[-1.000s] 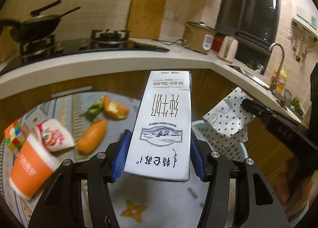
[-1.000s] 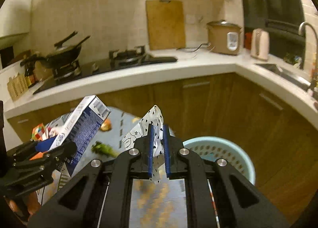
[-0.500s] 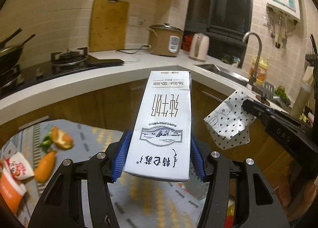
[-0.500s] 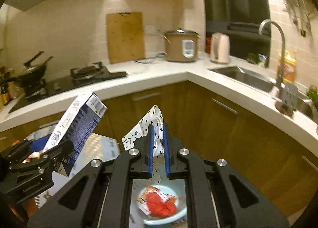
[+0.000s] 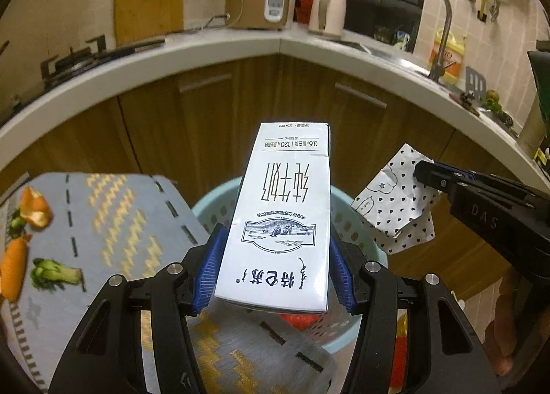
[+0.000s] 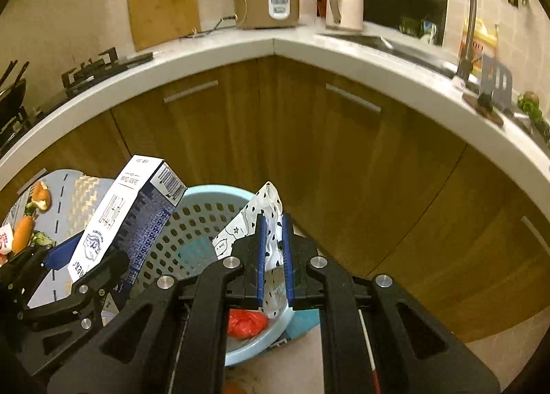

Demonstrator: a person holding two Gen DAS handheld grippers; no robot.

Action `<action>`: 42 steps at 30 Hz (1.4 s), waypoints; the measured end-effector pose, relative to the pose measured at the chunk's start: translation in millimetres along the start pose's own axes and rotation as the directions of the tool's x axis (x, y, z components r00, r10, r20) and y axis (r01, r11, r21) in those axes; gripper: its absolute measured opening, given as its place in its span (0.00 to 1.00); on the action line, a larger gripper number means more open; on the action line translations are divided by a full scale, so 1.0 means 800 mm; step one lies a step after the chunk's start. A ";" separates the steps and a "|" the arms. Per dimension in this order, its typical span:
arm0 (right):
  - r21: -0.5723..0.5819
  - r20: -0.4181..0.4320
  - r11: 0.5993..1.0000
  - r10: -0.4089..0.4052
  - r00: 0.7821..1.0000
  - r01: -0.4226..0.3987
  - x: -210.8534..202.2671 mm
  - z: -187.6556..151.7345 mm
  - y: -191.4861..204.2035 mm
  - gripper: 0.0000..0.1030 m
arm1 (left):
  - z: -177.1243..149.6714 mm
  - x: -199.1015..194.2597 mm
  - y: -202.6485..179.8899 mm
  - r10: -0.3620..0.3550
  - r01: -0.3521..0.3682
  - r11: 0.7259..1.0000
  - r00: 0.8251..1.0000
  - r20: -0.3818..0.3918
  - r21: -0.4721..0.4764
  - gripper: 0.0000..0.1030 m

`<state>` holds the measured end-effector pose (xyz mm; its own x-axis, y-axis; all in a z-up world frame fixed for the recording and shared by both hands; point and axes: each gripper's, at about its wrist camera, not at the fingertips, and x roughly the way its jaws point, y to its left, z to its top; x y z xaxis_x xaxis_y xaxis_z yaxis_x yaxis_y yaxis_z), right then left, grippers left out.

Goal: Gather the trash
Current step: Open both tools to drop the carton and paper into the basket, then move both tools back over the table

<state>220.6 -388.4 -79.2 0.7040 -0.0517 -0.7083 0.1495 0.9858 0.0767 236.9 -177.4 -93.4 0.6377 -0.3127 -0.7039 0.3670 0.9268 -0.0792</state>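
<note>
My left gripper (image 5: 273, 270) is shut on a white and blue milk carton (image 5: 282, 218) and holds it over the light blue perforated basket (image 5: 213, 208). The carton (image 6: 120, 218) also shows at the left in the right wrist view, over the basket's (image 6: 202, 222) left rim. My right gripper (image 6: 274, 256) is shut on a crumpled white wrapper with black dots (image 6: 264, 208), held over the basket's right side. The wrapper (image 5: 395, 201) also shows in the left wrist view. Red trash (image 6: 245, 323) lies in the basket.
A patterned grey mat (image 5: 113, 215) to the left holds orange peel (image 5: 34, 206), a carrot (image 5: 13, 267) and greens (image 5: 51, 273). Wooden cabinets (image 6: 343, 153) under a white counter (image 6: 343, 47) curve behind the basket. A rice cooker (image 6: 266, 0), a kettle (image 6: 343, 4) and a tap (image 6: 467, 12) stand on the counter.
Both grippers swung right and down from the mat to the basket, carrying the carton and the wrapper. The basket now sits directly under both.
</note>
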 end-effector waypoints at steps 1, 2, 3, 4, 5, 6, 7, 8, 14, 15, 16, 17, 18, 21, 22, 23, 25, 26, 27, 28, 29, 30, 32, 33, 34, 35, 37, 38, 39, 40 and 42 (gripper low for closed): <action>0.005 -0.006 1.000 0.004 1.000 -0.004 0.003 -0.002 0.000 0.07 | -0.001 0.005 0.001 -0.002 0.002 1.000 1.000 -0.008 -0.006 0.52; 0.008 -0.015 1.000 0.006 1.000 -0.006 0.007 -0.003 -0.001 0.07 | -0.002 0.007 0.002 -0.004 0.003 1.000 1.000 -0.013 -0.010 0.52; 0.008 -0.020 1.000 0.006 1.000 -0.006 0.012 -0.004 -0.002 0.07 | -0.003 0.010 0.002 -0.004 0.004 1.000 1.000 -0.017 -0.012 0.52; 0.007 -0.026 1.000 0.007 1.000 -0.007 0.014 -0.004 -0.002 0.07 | -0.003 0.011 0.002 -0.004 0.003 1.000 1.000 -0.018 -0.011 0.53; 0.009 -0.035 1.000 0.011 0.999 -0.011 0.017 -0.004 -0.001 0.07 | -0.004 0.013 0.002 0.000 0.000 1.000 1.000 -0.019 -0.008 0.53; 0.010 -0.044 1.000 0.016 0.999 -0.015 0.020 -0.004 -0.001 0.07 | -0.005 0.013 0.002 0.007 -0.007 1.000 1.000 -0.018 -0.006 0.54; 0.013 -0.050 1.000 0.019 0.999 -0.018 0.022 -0.003 -0.001 0.08 | -0.004 0.014 0.002 0.014 -0.014 1.000 1.000 -0.018 -0.006 0.56; 0.018 -0.056 1.000 0.026 0.998 -0.025 0.024 -0.003 -0.001 0.08 | -0.004 0.013 0.003 0.017 -0.017 1.000 1.000 -0.018 -0.011 0.63; 0.021 -0.083 0.998 0.068 0.994 -0.066 0.029 -0.007 0.005 0.10 | -0.005 0.001 0.021 0.006 -0.006 0.998 1.000 -0.003 -0.061 0.70; 0.021 -0.083 0.997 0.070 0.994 -0.069 0.029 -0.007 0.006 0.14 | -0.005 -0.001 0.022 0.006 -0.006 0.998 1.000 0.001 -0.064 0.70; 0.023 -0.082 0.997 0.073 0.994 -0.072 0.027 -0.008 0.007 0.17 | -0.005 -0.005 0.026 0.007 -0.006 0.998 1.000 0.008 -0.069 0.70; 0.024 -0.080 0.997 0.075 0.994 -0.073 0.026 -0.007 0.008 0.24 | -0.005 -0.008 0.026 0.009 -0.008 0.997 1.000 0.014 -0.072 0.70; 0.024 -0.073 0.997 0.077 0.994 -0.075 0.023 -0.007 0.009 0.27 | -0.006 -0.011 0.027 0.010 -0.009 0.997 1.000 0.017 -0.074 0.70; 0.020 -0.052 0.997 0.079 0.996 -0.078 0.014 -0.005 0.014 0.43 | -0.009 -0.024 0.034 0.016 -0.013 0.996 0.999 0.032 -0.086 0.70; 0.018 -0.043 0.997 0.081 0.996 -0.081 0.010 -0.004 0.016 0.43 | -0.010 -0.028 0.036 0.016 -0.013 0.996 0.999 0.036 -0.093 0.70; 0.014 -0.034 0.996 0.088 0.996 -0.088 0.004 -0.003 0.020 0.43 | -0.011 -0.032 0.038 0.017 -0.013 0.995 0.999 0.039 -0.097 0.70; 0.011 -0.023 0.995 0.100 0.995 -0.100 -0.003 -0.001 0.025 0.43 | -0.013 -0.039 0.043 0.022 -0.017 0.994 0.999 0.046 -0.106 0.70; 0.006 -0.015 0.994 0.110 0.994 -0.110 -0.008 -0.001 0.029 0.43 | -0.014 -0.044 0.045 0.026 -0.021 0.994 0.998 0.050 -0.111 0.70; -0.001 -0.005 0.993 0.121 0.993 -0.121 -0.014 0.000 0.034 0.43 | -0.015 -0.049 0.048 0.030 -0.024 0.993 0.998 0.054 -0.115 0.70; -0.007 0.001 0.992 0.129 0.992 -0.129 -0.018 0.001 0.038 0.43 | -0.018 -0.056 0.052 0.036 -0.028 0.992 0.998 0.060 -0.119 0.70; -0.017 0.010 0.990 0.142 0.990 -0.142 -0.024 0.001 0.044 0.43 | -0.020 -0.062 0.056 0.040 -0.032 0.992 0.997 0.065 -0.122 0.70; -0.026 0.017 0.988 0.152 0.988 -0.152 -0.029 0.002 0.050 0.44 | -0.023 -0.068 0.059 0.045 -0.036 0.992 0.996 0.071 -0.123 0.70; -0.049 0.032 0.984 0.176 0.984 -0.174 -0.039 0.002 0.065 0.47 | -0.033 -0.083 0.071 0.067 -0.056 0.989 0.995 0.080 -0.134 0.70; -0.060 0.040 0.981 0.186 0.982 -0.183 -0.044 0.002 0.072 0.48 | -0.038 -0.091 0.078 0.076 -0.063 0.988 0.993 0.085 -0.144 0.70; -0.071 0.046 0.979 0.197 0.979 -0.193 -0.049 0.001 0.080 0.48 | -0.043 -0.100 0.086 0.084 -0.070 0.985 0.992 0.089 -0.155 0.70; -0.087 0.053 0.974 0.215 0.975 -0.210 -0.054 0.000 0.093 0.49 | -0.047 -0.108 0.095 0.093 -0.077 0.983 0.991 0.092 -0.165 0.70; -0.106 0.058 0.967 0.238 0.970 -0.231 -0.061 -0.003 0.109 0.49 | -0.058 -0.125 0.114 0.108 -0.089 0.980 0.989 0.099 -0.180 0.70; -0.123 0.060 0.961 0.256 0.965 -0.247 -0.065 -0.005 0.122 0.49 | -0.064 -0.132 0.122 0.118 -0.098 0.978 0.988 0.101 -0.186 0.70; -0.141 0.061 0.954 0.274 0.960 -0.264 -0.068 -0.009 0.135 0.49 | -0.070 -0.141 0.133 0.134 -0.112 0.974 0.986 0.101 -0.196 0.70; -0.156 0.062 0.948 0.290 0.955 -0.277 -0.072 -0.014 0.149 0.49 | -0.078 -0.153 0.147 0.153 -0.128 0.969 0.983 0.104 -0.210 0.70; -0.183 0.057 0.936 0.314 0.948 -0.299 -0.076 -0.024 0.173 0.54 | -0.088 -0.169 0.167 0.184 -0.154 0.960 0.977 0.107 -0.235 0.70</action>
<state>185.4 -246.0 -38.9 0.7538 0.2512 -0.6072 -0.1977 0.9679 0.1551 152.5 3.5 -58.3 0.7630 -0.1577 -0.6269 0.0942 0.9866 -0.1335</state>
